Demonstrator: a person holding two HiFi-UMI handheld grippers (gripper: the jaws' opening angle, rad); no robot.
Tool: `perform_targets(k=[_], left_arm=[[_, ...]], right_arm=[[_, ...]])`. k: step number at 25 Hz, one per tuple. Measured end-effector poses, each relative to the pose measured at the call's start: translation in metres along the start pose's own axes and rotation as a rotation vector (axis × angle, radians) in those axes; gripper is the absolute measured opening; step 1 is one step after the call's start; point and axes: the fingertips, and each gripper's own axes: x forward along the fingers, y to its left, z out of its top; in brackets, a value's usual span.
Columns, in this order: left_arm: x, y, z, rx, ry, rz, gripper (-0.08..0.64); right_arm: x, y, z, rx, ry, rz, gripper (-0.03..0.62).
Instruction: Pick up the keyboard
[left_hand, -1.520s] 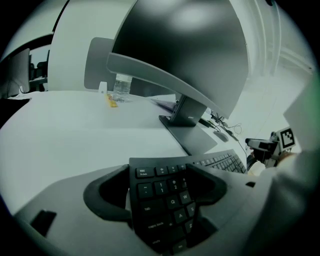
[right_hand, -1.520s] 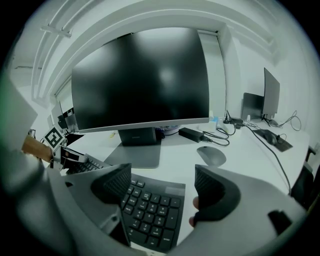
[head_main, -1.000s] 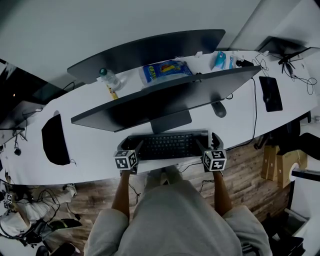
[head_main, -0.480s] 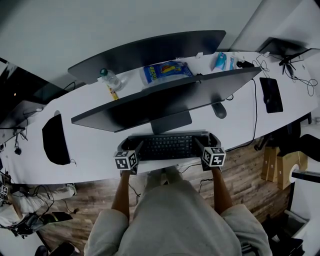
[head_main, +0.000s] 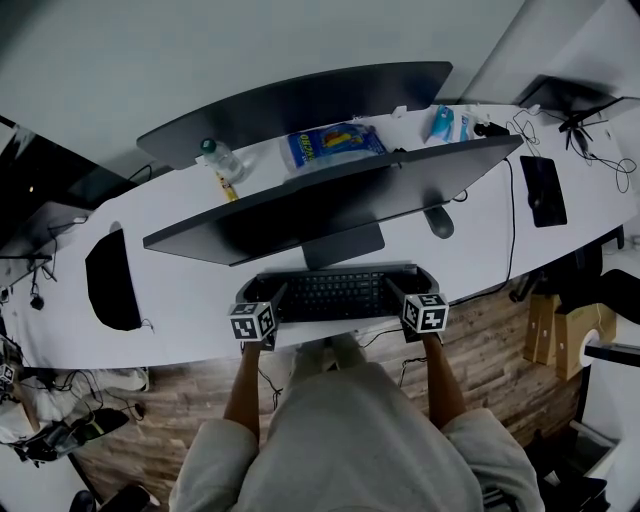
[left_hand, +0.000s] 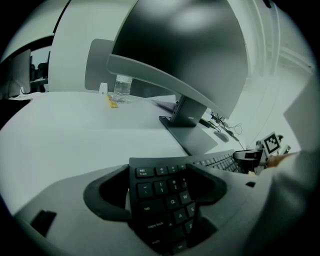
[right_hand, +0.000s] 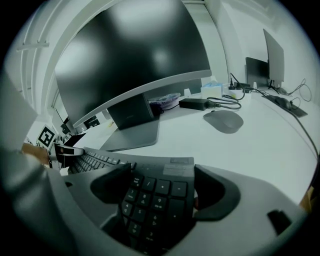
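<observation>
White desk (head_main: 190, 300) bearing a curved monitor (head_main: 330, 195) on its stand. The black keyboard (head_main: 335, 293) lies just before the stand, near the desk's front edge, with a grey mouse (right_hand: 224, 120) well apart to its right. Left gripper (left_hand: 157, 190) – jaws closed onto the keyboard's left end, keys filling the space between them. Right gripper (right_hand: 162, 192) – jaws likewise clamped on the numeric-pad end. Judged progress: both grasps appear made, but no clear gap shows beneath the keyboard, so the lift itself remains.
</observation>
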Motion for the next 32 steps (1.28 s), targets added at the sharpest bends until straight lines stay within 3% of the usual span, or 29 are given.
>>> perform_targets(k=[32], left_arm=[[-0.0016,-0.0023,0.001,-0.032,-0.016,-0.001,0.33]], right_arm=[[-0.0003,-0.0026,-0.0006,0.045,0.019,0.008,0.379]])
